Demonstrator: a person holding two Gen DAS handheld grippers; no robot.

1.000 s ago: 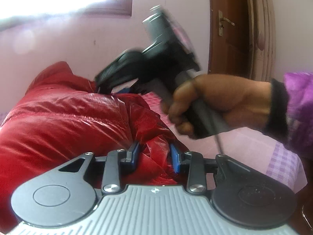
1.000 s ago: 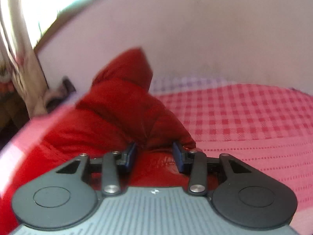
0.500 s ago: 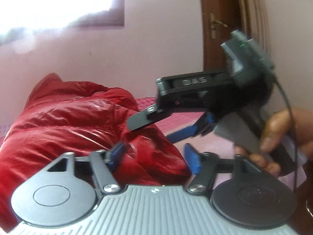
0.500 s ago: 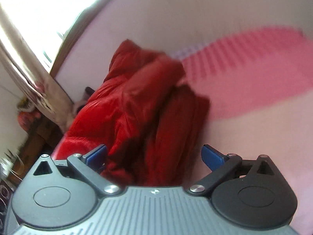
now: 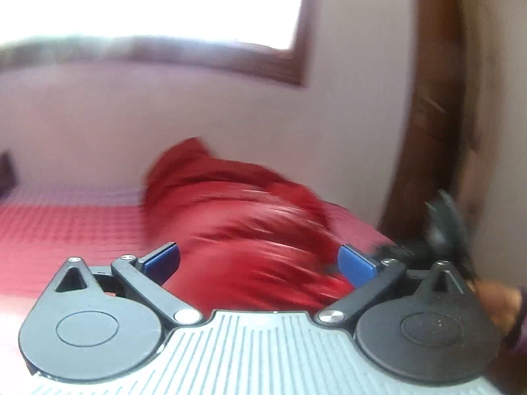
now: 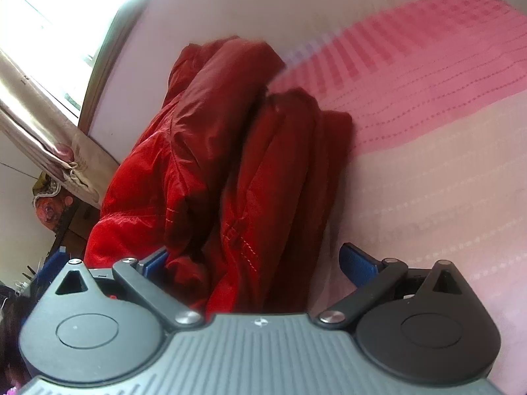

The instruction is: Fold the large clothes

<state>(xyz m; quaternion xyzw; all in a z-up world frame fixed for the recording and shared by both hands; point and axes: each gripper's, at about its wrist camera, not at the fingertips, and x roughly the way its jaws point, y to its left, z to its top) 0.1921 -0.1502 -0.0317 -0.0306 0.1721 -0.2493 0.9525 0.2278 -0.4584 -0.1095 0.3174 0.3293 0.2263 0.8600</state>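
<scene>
A red puffer jacket (image 5: 243, 227) lies bunched on the pink checked bed cover (image 5: 66, 227); it also shows in the right wrist view (image 6: 204, 171), folded into thick layers. My left gripper (image 5: 258, 261) is open and empty, just short of the jacket. My right gripper (image 6: 255, 261) is open and empty, with the jacket's near edge between its blue pads (image 6: 357, 263). The right gripper's dark body (image 5: 441, 227) shows blurred at the right of the left wrist view.
A pale wall (image 5: 197, 112) runs behind the bed, with a bright window (image 5: 148, 3) above. A brown wooden door frame (image 5: 428, 115) stands at the right. A curtain (image 6: 42, 131) and clutter (image 6: 49, 207) sit at the left of the right wrist view.
Both grippers opened and let go of the jacket, then drew back from it. The right gripper swung out of the middle of the left wrist view to its right edge.
</scene>
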